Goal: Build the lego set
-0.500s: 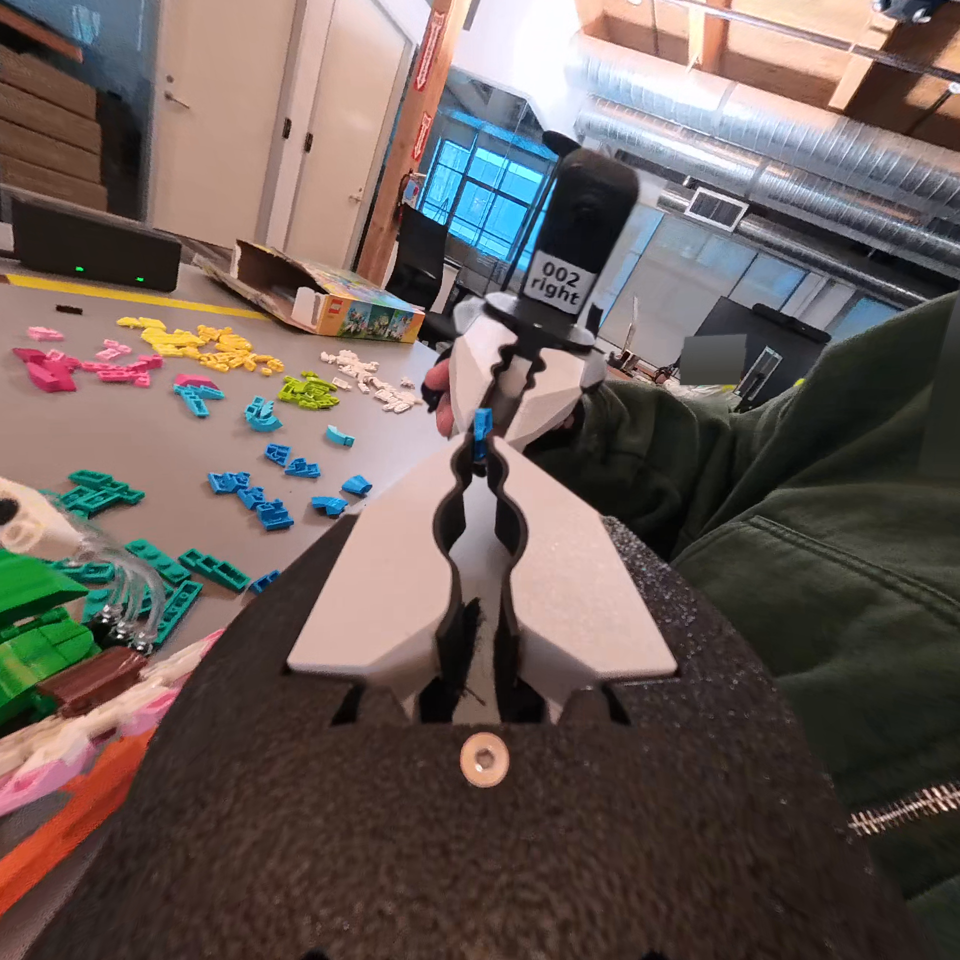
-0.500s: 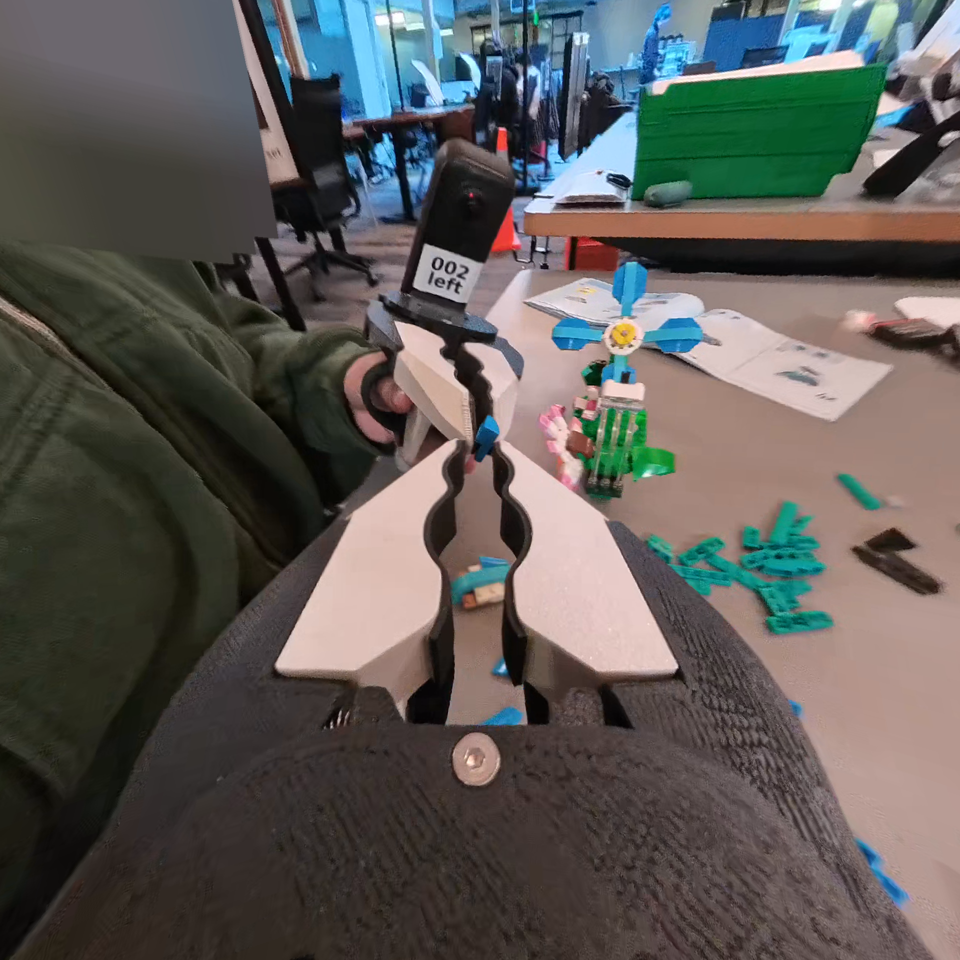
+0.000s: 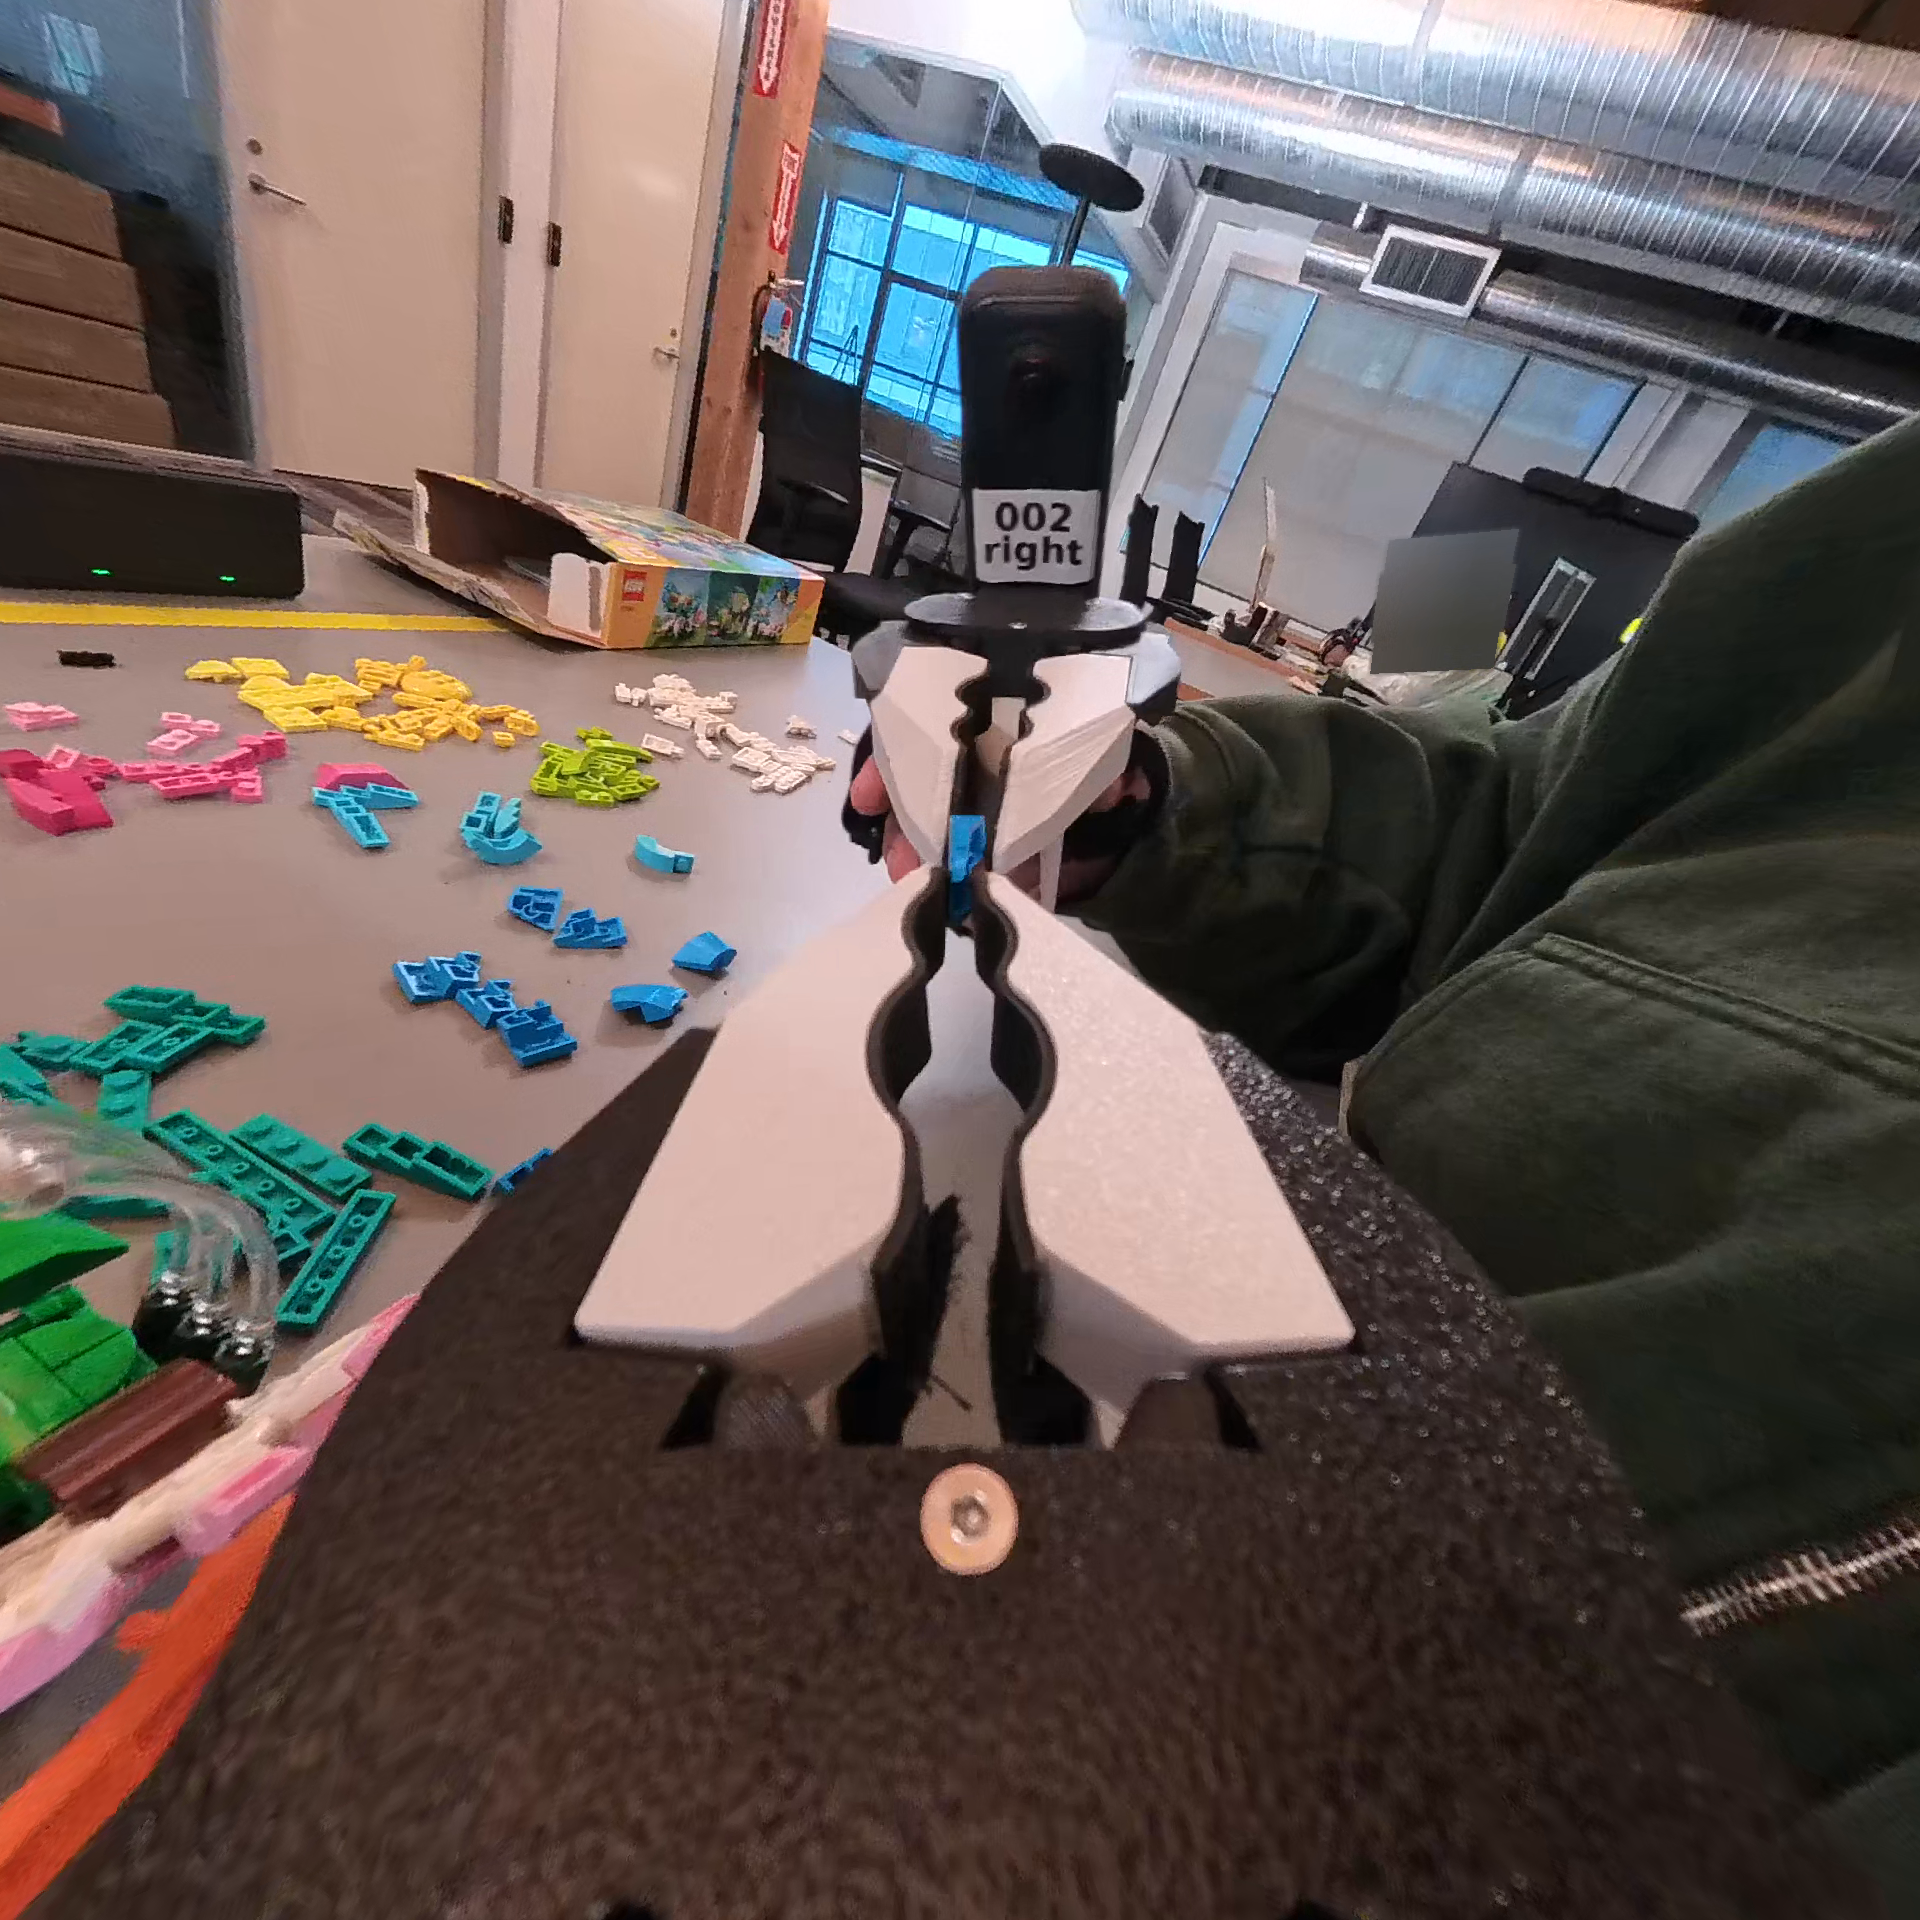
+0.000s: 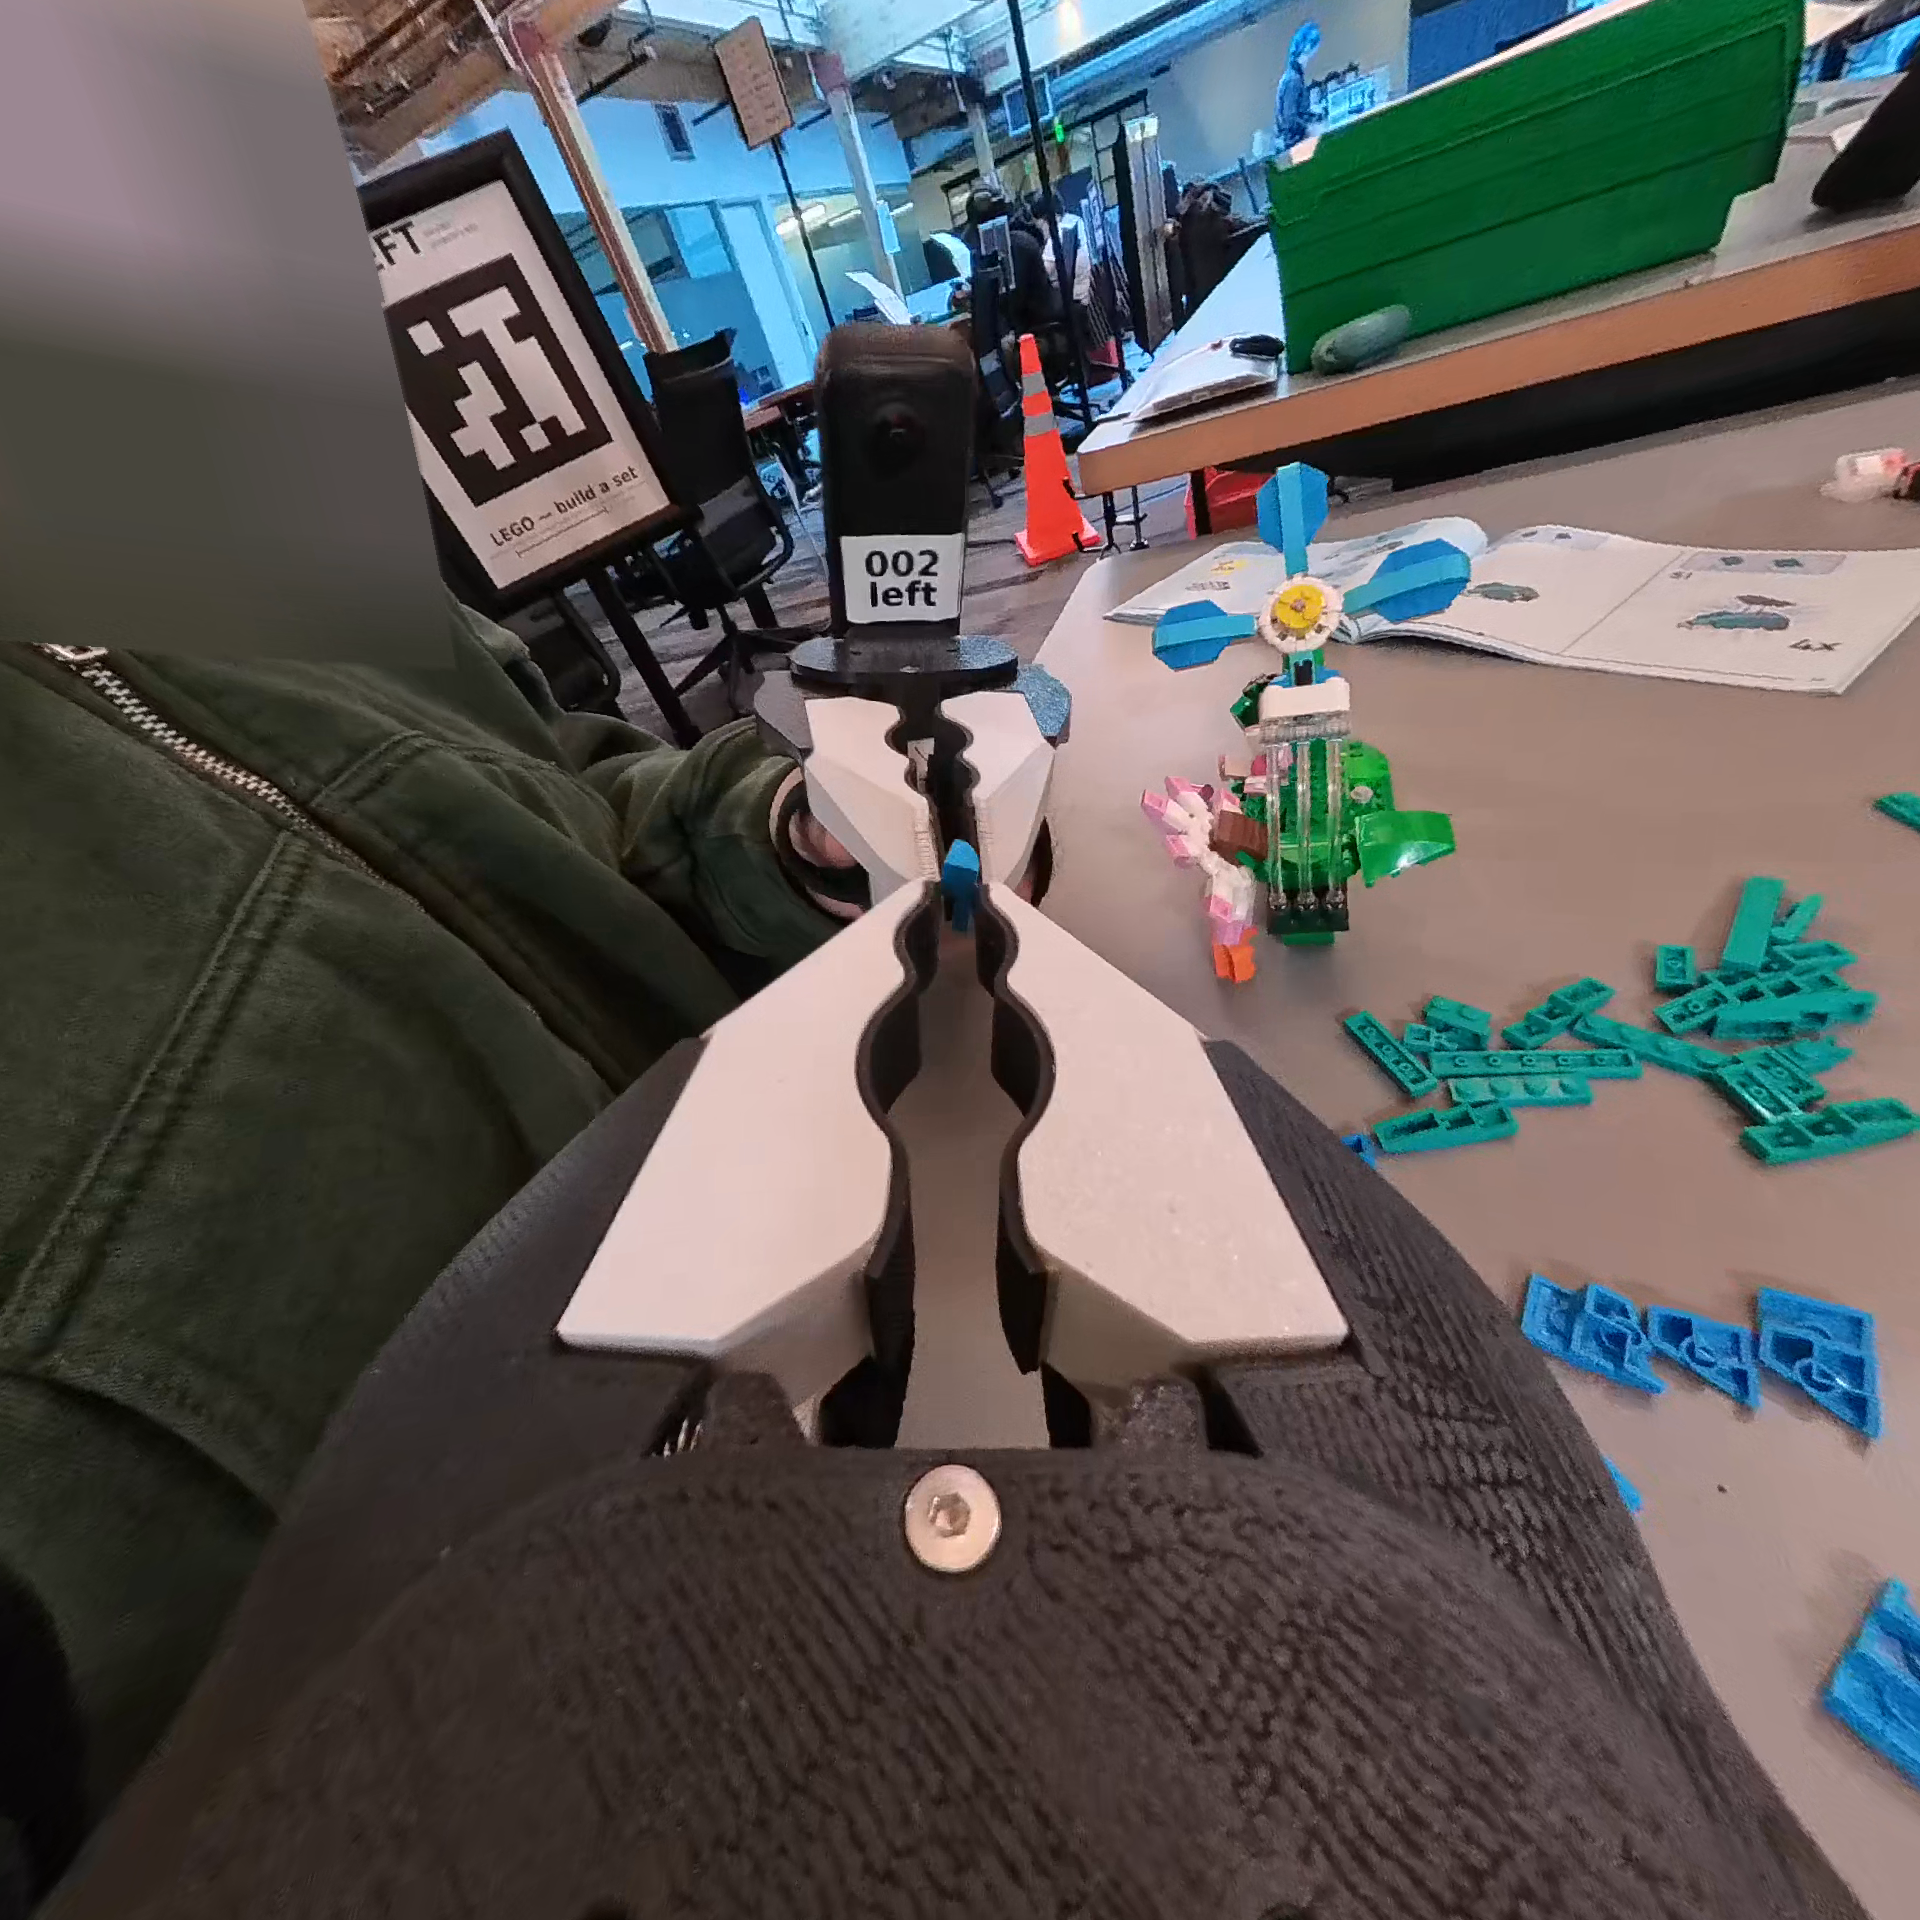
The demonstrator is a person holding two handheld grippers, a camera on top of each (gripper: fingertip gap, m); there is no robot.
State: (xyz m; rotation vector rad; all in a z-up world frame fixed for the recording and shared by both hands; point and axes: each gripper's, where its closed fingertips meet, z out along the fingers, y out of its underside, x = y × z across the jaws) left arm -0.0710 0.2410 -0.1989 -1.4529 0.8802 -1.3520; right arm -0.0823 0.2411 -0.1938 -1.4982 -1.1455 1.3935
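The two grippers met tip to tip above the counter (image 3: 312, 935), each facing the other's camera. The left gripper (image 3: 961, 899) was clenched on a small blue piece (image 3: 964, 857), and the right gripper (image 4: 961, 904) was clenched on the same blue piece (image 4: 960, 883) from the opposite side, so the piece stood upright between both pairs of tips, held in the air in front of the person's green jacket (image 3: 1610, 1039).

In the left wrist view, loose bricks lay sorted by colour on the counter to the left: pink bricks (image 3: 62, 790) at the far left, yellow bricks (image 3: 353, 701) beyond them, lime bricks (image 3: 592, 774) and white bricks (image 3: 727, 732) farther right, blue bricks (image 3: 499, 1003) nearer, and teal plates (image 3: 281, 1174) nearest. An opened box (image 3: 623, 582) lay at the far edge of the counter, with a black device (image 3: 145, 525) to its left.

In the right wrist view, a half-built model (image 4: 1299, 821) stood upright on the counter to the right of the grippers, with a green body, a blue-bladed flower on top and pink parts at its left side. An open instruction booklet (image 4: 1610, 613) lay beyond it. Teal plates (image 4: 1662, 1049) were scattered near the model's right, and blue bricks (image 4: 1704, 1351) lay nearer, at the right edge. A green bin (image 4: 1507, 197) sat on another table far behind, and an orange cone (image 4: 1044, 457) stood on the floor.
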